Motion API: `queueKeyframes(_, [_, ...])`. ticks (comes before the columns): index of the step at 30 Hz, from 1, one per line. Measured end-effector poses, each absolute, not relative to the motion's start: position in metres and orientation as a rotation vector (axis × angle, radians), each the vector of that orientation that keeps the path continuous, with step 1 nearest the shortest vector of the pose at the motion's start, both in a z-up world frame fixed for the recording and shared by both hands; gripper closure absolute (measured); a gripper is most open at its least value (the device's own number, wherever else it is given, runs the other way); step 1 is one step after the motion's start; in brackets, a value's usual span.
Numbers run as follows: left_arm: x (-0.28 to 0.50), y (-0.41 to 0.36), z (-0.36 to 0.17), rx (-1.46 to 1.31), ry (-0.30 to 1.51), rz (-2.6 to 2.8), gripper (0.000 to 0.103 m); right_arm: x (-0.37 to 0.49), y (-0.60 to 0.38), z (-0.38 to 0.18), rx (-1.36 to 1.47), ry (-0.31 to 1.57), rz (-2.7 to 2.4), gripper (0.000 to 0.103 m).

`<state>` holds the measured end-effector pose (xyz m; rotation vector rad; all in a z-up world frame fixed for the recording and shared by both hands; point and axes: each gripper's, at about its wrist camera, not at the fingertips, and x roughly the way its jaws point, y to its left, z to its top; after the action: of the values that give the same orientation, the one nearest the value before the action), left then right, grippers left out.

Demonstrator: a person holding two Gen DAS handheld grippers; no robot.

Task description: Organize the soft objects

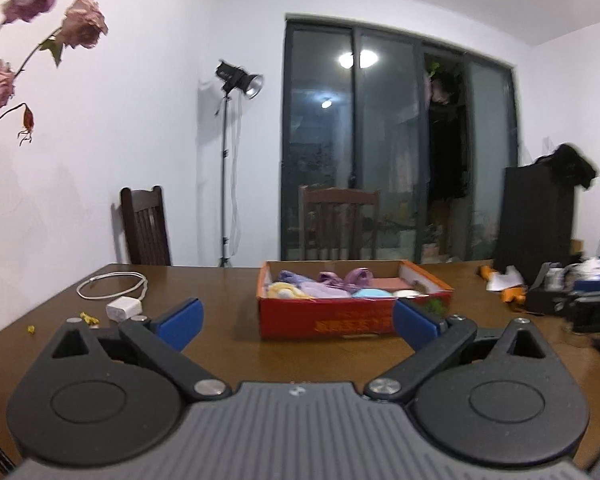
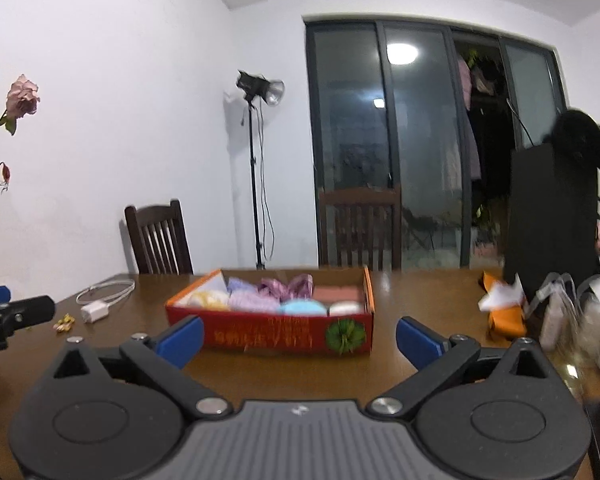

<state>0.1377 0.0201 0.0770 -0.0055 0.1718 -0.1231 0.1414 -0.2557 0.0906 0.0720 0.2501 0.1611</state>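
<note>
Surface: brown wooden table (image 1: 228, 344) before a white wall and dark glass sliding doors (image 1: 396, 148).
Box: one shallow red cardboard box (image 2: 276, 330) stands mid-table, ahead of both grippers and apart from them.
Soft objects: all lie inside the box; about six show, namely one yellow plush piece (image 2: 208, 299), one lilac cloth (image 2: 252, 300), one shiny purple ribbon-like bundle (image 2: 286, 285), one light-blue round pad (image 2: 303, 307), one white round pad (image 2: 346, 309), one pink flat piece (image 2: 338, 292).
Left gripper (image 1: 296, 320): two blue-tipped fingers spread wide, holding nothing, above bare table.
Right gripper (image 2: 298, 338): two blue-tipped fingers likewise spread, empty.
Table left: one white charger with coiled cable (image 1: 120, 300).
Chairs: two dark wooden chairs (image 2: 158, 238) behind the table.
Lamp: one studio light on a stand (image 2: 260, 92).
Flowers: dried pink roses (image 1: 80, 24), left.
</note>
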Motion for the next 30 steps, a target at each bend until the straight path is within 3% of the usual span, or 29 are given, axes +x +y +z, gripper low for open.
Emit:
queueKeyframes(14, [0.031,0.035,0.031,-0.030,0.285,-0.029,0.000,0.005,-0.237,0.027,0.066,0.313,0.202,0.000])
queueKeyframes(30, [0.027,0.026,0.036,-0.006,0.259,-0.064,0.000,0.006,-0.221,0.030,0.020,0.306,0.234,0.000])
